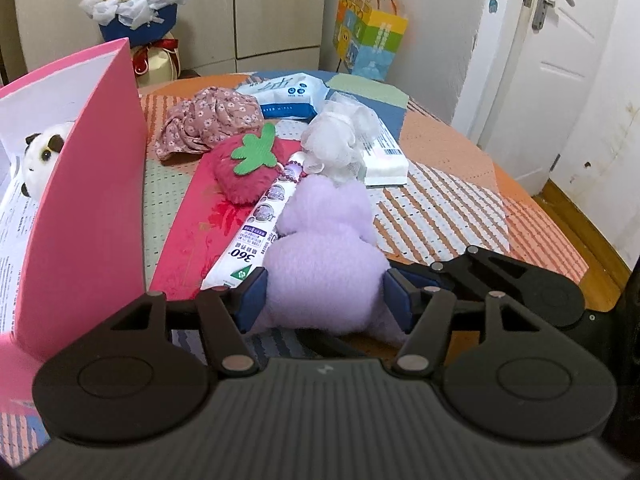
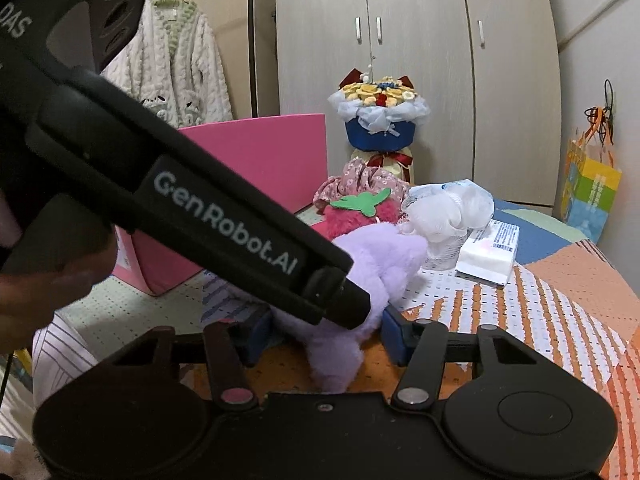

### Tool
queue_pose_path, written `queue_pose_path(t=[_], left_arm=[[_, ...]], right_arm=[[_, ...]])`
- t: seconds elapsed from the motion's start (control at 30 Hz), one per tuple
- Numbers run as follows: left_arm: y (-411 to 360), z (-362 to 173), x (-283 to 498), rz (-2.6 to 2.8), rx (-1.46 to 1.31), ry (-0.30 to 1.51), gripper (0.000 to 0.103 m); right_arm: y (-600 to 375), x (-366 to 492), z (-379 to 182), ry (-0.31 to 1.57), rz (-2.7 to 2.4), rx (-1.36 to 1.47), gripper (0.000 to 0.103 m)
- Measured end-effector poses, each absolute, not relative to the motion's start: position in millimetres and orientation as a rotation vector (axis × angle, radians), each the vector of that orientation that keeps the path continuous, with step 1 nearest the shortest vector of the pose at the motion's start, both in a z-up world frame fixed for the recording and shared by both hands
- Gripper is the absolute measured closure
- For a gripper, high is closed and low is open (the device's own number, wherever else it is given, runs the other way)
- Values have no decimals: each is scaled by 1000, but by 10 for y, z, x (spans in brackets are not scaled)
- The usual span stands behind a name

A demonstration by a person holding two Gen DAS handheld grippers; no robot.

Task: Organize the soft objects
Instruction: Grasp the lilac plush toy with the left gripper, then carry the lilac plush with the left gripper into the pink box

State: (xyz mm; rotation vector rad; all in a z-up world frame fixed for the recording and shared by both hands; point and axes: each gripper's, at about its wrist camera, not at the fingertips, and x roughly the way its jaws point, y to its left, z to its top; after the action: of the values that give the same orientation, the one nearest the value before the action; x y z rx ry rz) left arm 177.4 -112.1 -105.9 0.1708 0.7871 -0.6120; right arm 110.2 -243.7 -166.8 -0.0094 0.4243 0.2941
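Observation:
A lilac plush toy [image 1: 324, 256] lies on the patchwork table; it also shows in the right wrist view [image 2: 376, 256]. My left gripper [image 1: 326, 302] is open with its blue pads on either side of the plush's near end. My right gripper [image 2: 326, 334] is open too, its pads flanking the plush's lower part; the left gripper's body [image 2: 224, 224] crosses in front. A red strawberry plush [image 1: 250, 168], a floral cloth bundle [image 1: 208, 122] and a white mesh puff [image 1: 340, 140] lie behind. A pink box [image 1: 84, 208] at left holds a panda plush [image 1: 40, 156].
A toothpaste tube [image 1: 260, 220] lies left of the lilac plush. A wet-wipes pack [image 1: 288, 96] and a tissue pack [image 1: 386, 164] sit further back. A flower bouquet [image 2: 380, 120], a colourful gift bag [image 1: 368, 40] and a door [image 1: 560, 60] stand beyond the table.

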Motion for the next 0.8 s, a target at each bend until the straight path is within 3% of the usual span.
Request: queue_pose_path(t=[0.23, 0.8], left_arm=[[-1139, -991, 1615, -619, 220, 786, 43], [-767, -466, 1103, -717, 174, 920, 45]], right_arm=[[-2409, 1014, -1581, 433, 287, -43, 49], [-2397, 609, -879, 614, 453, -46, 49]])
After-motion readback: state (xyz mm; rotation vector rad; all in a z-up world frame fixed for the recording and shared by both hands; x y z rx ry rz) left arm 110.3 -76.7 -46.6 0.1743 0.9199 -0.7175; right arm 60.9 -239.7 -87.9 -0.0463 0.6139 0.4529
